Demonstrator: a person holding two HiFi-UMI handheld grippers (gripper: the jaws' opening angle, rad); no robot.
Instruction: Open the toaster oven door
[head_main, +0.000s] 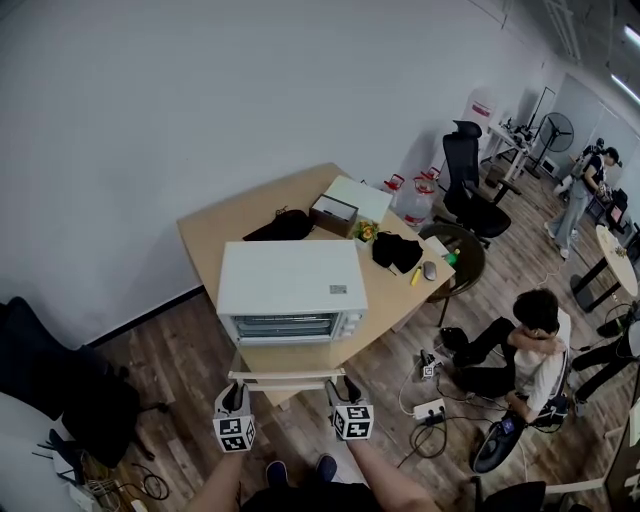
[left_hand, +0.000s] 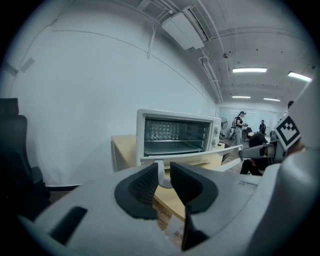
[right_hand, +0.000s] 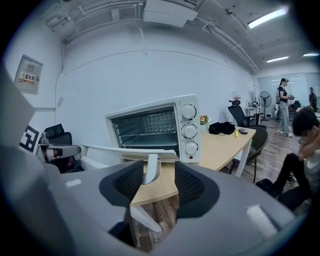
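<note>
Toaster oven (head_main: 290, 277): white, box-shaped, upright near the front edge of the counter (head_main: 215, 235), front facing the person. Three round knobs (right_hand: 189, 131) in a column on the right of its front.

Door (right_hand: 130, 152): open, swung down on its bottom hinge to roughly level, projecting forward past the counter edge. White frame, clear pane.

Cavity: exposed; wire rack (left_hand: 172, 142) in place, dimpled back wall visible.

Handle (left_hand: 161, 172): white bar on curved posts along the door's outer edge, now the part farthest from the oven.
</note>
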